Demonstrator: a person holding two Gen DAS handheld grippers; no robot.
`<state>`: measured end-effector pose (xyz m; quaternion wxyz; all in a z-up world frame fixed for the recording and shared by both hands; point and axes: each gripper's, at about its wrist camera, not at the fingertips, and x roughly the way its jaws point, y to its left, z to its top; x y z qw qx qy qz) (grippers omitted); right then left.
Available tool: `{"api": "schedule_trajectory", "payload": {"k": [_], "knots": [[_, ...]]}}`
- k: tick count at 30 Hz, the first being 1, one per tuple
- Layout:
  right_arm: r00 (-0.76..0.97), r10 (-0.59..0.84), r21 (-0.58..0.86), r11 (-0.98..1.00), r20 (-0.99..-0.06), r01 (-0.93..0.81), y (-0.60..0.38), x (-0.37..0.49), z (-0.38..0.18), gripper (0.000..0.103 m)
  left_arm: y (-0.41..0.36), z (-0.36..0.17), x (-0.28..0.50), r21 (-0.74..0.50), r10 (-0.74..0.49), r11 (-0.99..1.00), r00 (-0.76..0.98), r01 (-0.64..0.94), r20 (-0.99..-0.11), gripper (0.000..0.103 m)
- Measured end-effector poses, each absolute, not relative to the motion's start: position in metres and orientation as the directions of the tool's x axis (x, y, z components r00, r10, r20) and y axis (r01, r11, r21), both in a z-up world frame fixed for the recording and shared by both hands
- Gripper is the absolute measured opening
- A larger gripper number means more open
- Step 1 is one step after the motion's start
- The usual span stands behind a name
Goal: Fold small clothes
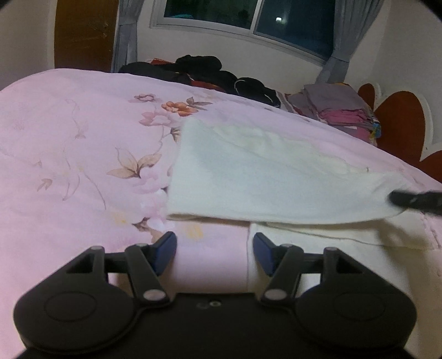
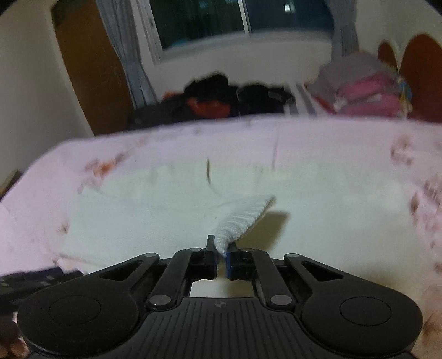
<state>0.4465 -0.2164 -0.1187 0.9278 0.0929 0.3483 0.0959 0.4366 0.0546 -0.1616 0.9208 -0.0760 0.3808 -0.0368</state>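
We saw a pink floral bedspread (image 1: 69,143) covering the bed and filling most of both views, with a heap of dark clothes (image 1: 199,69) and a stack of folded garments (image 1: 339,110) along its far edge, under the window (image 1: 248,16). On the spread lay the white garment (image 1: 262,176), the largest thing within reach: in the left wrist view its upper layer was folded over, the long axis running left to right, the fold's near edge lifted slightly off a lower white layer (image 1: 317,248). To its left the spread was bare and offered open room; behind it the clothes piles sat well apart. Our left gripper (image 1: 215,251) hovered just short of that near edge with its blue pads apart and nothing between them, the right pad over the lower layer's left edge. Our right gripper (image 2: 220,258) was pinched closed on a ribbed white edge (image 2: 243,218) of the garment, which rose from the pads and pointed up and to the right. In the left view its dark tip (image 1: 414,203) met the fold's right corner.
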Motion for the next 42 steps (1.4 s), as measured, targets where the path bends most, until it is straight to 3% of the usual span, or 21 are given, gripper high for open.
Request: {"api": "schedule_trajectory", "payload": {"k": [5,19,28,36,42], "knots": [[0.769,0.176,0.189,0.979,-0.614,-0.073,-0.241,0.450,-0.106,0.005,0.051,-0.162,0.444,-0.148,-0.100,0.989,0.724,-0.004,-0.682,0.058],[0.707,0.063,0.168,0.983,-0.704,0.080,-0.301,0.447,-0.144,0.005,0.032,-0.161,0.450,-0.118,-0.125,0.991,0.736,0.061,-0.665,0.039],[0.669,-0.016,0.090,0.988,-0.743,0.123,-0.305,0.445,-0.158,0.006,0.034,-0.162,0.453,-0.143,-0.148,0.987,0.724,0.070,-0.673,0.005],[0.699,-0.100,0.070,0.975,-0.708,0.211,-0.317,0.436,-0.147,0.006,0.052,-0.145,0.441,-0.176,-0.167,0.982,0.742,0.068,-0.650,0.004],[0.745,-0.066,0.103,0.979,-0.664,0.178,-0.312,0.439,-0.132,0.006,0.050,-0.113,0.442,-0.234,-0.211,0.968,0.784,0.086,-0.584,0.009]]}}
